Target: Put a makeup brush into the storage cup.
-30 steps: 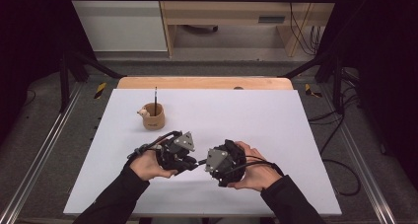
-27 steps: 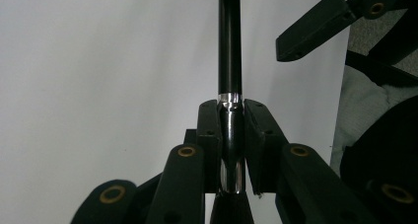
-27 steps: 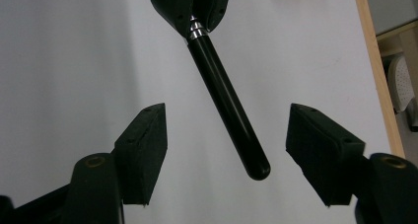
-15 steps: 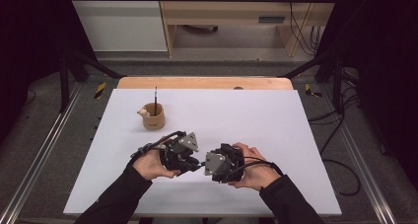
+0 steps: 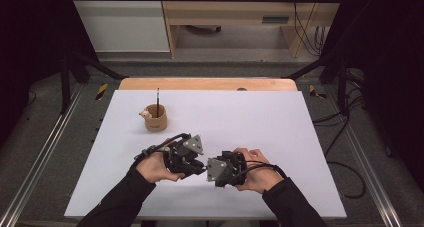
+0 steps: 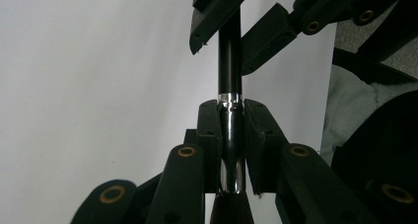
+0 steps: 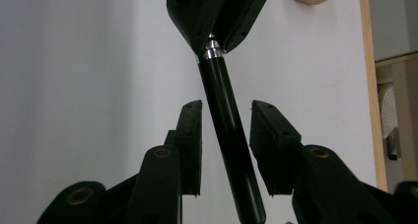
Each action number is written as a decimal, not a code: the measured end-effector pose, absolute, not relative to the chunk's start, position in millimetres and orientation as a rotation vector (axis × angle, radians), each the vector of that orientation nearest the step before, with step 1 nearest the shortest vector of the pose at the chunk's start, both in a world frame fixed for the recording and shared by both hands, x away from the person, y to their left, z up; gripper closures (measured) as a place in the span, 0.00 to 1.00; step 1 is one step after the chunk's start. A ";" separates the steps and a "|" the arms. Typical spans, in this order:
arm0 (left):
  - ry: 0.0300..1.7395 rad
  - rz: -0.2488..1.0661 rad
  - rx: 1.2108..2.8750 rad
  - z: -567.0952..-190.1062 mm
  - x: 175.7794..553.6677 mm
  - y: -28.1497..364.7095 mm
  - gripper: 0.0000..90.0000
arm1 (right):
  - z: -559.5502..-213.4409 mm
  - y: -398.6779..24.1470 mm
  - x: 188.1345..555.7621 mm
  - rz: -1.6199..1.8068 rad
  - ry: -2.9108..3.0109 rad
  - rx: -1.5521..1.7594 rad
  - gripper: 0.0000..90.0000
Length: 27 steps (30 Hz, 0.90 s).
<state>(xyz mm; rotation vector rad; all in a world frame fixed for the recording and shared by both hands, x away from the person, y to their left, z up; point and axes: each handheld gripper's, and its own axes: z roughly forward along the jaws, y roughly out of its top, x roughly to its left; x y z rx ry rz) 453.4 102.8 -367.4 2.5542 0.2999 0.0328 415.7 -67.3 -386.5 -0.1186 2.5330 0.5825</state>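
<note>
We note both hand-held grippers low over the front-centre of the white table sheet [image 5: 280,117], tips facing each other and nearly meeting.

Left gripper [image 6: 230,130]: jaws together, clamped on the slim black rod-shaped brush handle with a silver metal ferrule [image 6: 229,71]. In the left gripper view the pads press on both sides of the ferrule section; the black shaft runs onward, away from the camera, into the right gripper's jaws at top of frame. In the high view this gripper [image 5: 200,168] sits in the person's left hand [image 5: 154,167], grey three-cornered plate on top.

Right gripper [image 7: 226,145]: jaws have just been closing, w/ the black shaft [image 7: 227,135] between them. In the right gripper view it lies against the left-hand pad, but a gap shows at the right-hand pad. We record it as not yet clamped. In the high view it [image 5: 210,171] is held by the right hand [image 5: 255,169].

Brush position: held off the sheet, approx. level, spanning the short space between the two grippers. Bristle end not discernible.

Other items: a round light-wood holder cup [image 5: 155,122] stands on the sheet, left rear, well apart from the grippers, w/ one thin dark stick [image 5: 158,101] upright in it and a small pale object at its rim, too small to identify.
</note>
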 end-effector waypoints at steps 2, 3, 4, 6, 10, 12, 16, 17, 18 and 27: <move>0.296 0.027 2.558 -366.2 452.9 101.9 0.86 | -387.3 -67.4 415.1 0.573 2.535 -0.127 0.77; 0.295 0.028 2.558 -366.0 452.7 101.3 0.86 | -387.5 -67.4 415.2 0.565 2.532 -0.136 0.78; 0.292 0.028 2.562 -365.8 452.7 100.9 0.86 | -388.0 -67.4 414.7 0.559 2.527 -0.145 0.79; 0.288 0.027 2.564 -366.1 452.3 99.9 0.86 | -387.6 -67.7 415.5 0.546 2.520 -0.177 0.82; 0.288 0.030 2.563 -366.4 452.3 99.5 0.86 | -388.9 -67.4 414.8 0.532 2.526 -0.178 0.83; 0.289 0.025 2.570 -366.3 452.4 99.5 0.86 | -389.7 -67.1 414.6 0.525 2.528 -0.188 0.84; 0.288 0.023 2.555 -367.5 451.9 99.6 0.86 | -391.1 -66.3 414.7 0.515 2.529 -0.206 0.85; 0.285 0.026 2.564 -366.3 452.2 100.2 0.86 | -391.0 -66.2 414.9 0.514 2.529 -0.213 0.86; 0.286 0.025 2.560 -366.2 452.3 100.4 0.86 | -390.8 -66.2 415.4 0.512 2.525 -0.225 0.86; 0.280 0.054 2.531 -365.3 453.8 101.7 0.84 | -391.4 -68.3 415.0 0.501 2.533 -0.227 0.88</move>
